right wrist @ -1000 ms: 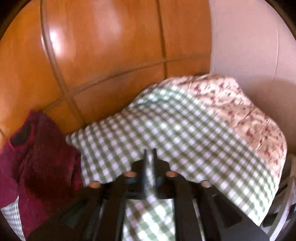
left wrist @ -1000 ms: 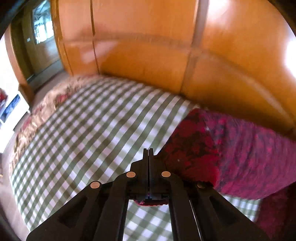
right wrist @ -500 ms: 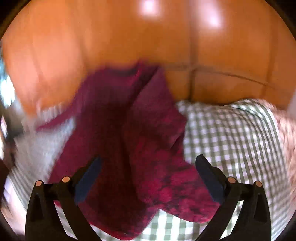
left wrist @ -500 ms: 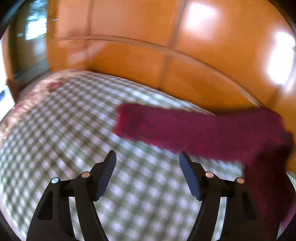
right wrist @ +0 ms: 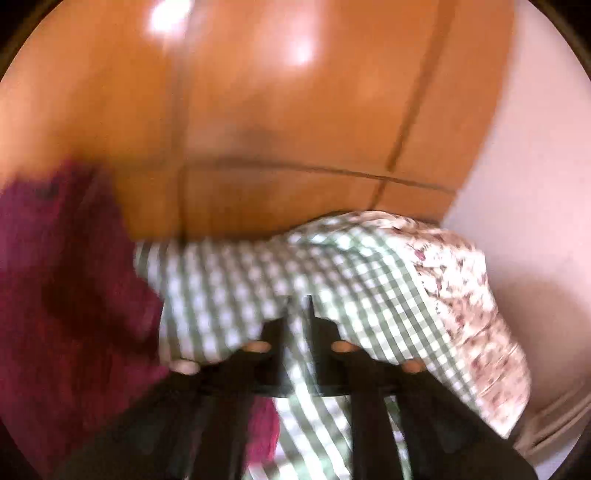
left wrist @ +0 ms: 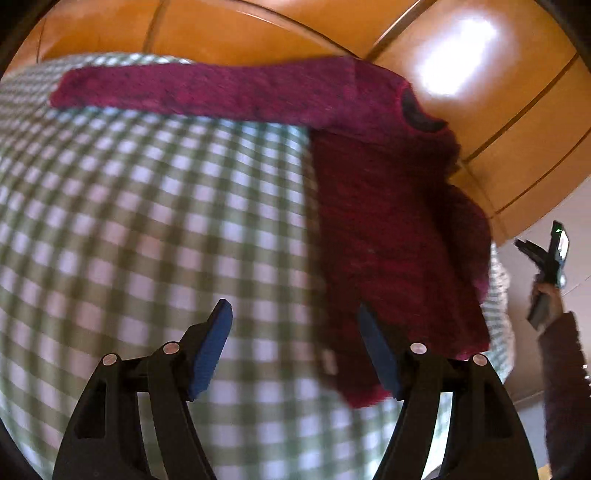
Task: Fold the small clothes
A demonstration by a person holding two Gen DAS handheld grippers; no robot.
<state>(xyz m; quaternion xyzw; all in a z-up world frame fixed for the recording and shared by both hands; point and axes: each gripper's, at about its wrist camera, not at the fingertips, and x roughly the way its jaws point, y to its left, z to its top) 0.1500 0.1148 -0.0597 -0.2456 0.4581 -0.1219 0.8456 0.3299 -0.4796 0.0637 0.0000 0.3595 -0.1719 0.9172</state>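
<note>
A dark red knitted sweater [left wrist: 388, 229] lies flat on the green-checked bed cover [left wrist: 147, 221], neck toward the headboard and one sleeve stretched out to the left. My left gripper [left wrist: 295, 325] hovers near its hem. The jaws are opening with nothing between the blue pads [left wrist: 210, 347]. In the blurred right wrist view the sweater [right wrist: 55, 295] fills the left side. My right gripper [right wrist: 301, 317] hangs over the checked cover [right wrist: 258, 280]. Its jaws are opening, but the fingers look close together with nothing held. A hand holds it at the far right [left wrist: 532, 251].
A glossy wooden headboard [left wrist: 258, 29] runs behind the bed. A floral quilt [right wrist: 461, 288] edges the cover on the right, with a pale wall [right wrist: 535, 147] beyond. The person's dark sleeve [left wrist: 565, 387] is at the right edge.
My left gripper let go of the sweater, opened wide and drew back; the sweater now lies spread with its sleeve out. The right view swung right off the sweater, and its fingers look closer together.
</note>
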